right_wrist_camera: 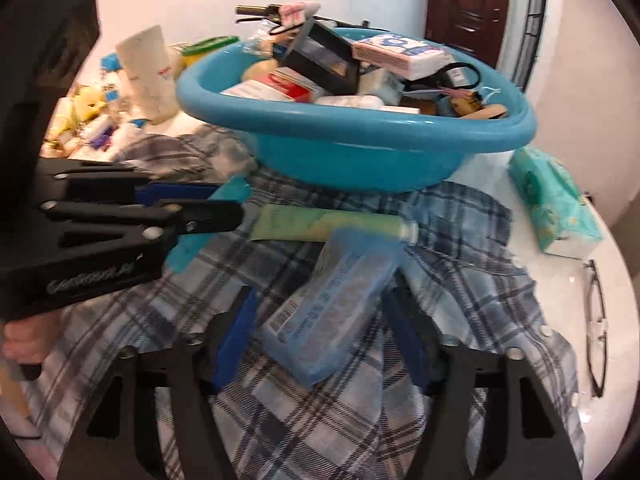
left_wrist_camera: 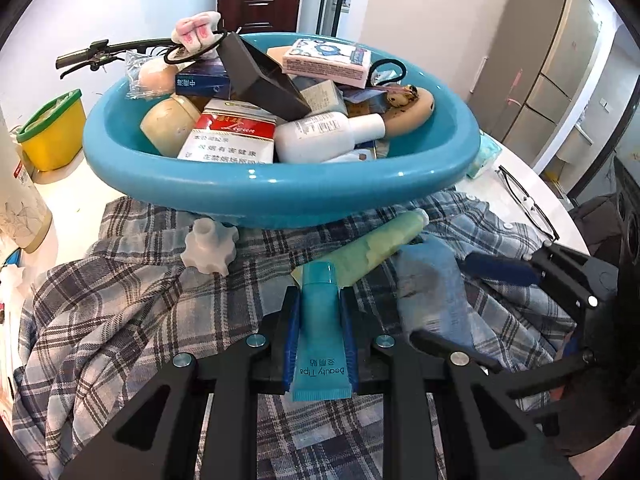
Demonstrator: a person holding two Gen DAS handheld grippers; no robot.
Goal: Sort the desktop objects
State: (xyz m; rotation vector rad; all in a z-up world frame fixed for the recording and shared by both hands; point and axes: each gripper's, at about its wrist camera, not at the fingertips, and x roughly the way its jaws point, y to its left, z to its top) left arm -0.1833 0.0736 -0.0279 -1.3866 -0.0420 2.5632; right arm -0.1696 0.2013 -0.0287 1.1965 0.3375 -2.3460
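My left gripper [left_wrist_camera: 319, 292] is shut on a teal tube [left_wrist_camera: 320, 332] marked Beauty Tips, cap pointing at the blue basin [left_wrist_camera: 280, 196]. In the right wrist view the left gripper [right_wrist_camera: 232, 202] comes in from the left with the teal tube [right_wrist_camera: 188, 248] in it. A pale blue packet [right_wrist_camera: 332, 312] lies tilted between the fingers of my right gripper [right_wrist_camera: 320, 296], its far end on a green tube [right_wrist_camera: 320, 226]. The pads stand apart from it, so the gripper is open. The left wrist view shows the right gripper [left_wrist_camera: 444, 300] around the blue packet [left_wrist_camera: 432, 280].
The basin is piled with several boxes, bottles and hair ties and sits on a plaid shirt [left_wrist_camera: 120, 320]. A white plastic knob [left_wrist_camera: 208, 248] lies on the shirt. Glasses [right_wrist_camera: 596, 320] and a tissue pack [right_wrist_camera: 556, 208] lie at the right, a yellow tub [left_wrist_camera: 52, 136] and a white cup [right_wrist_camera: 148, 72] at the left.
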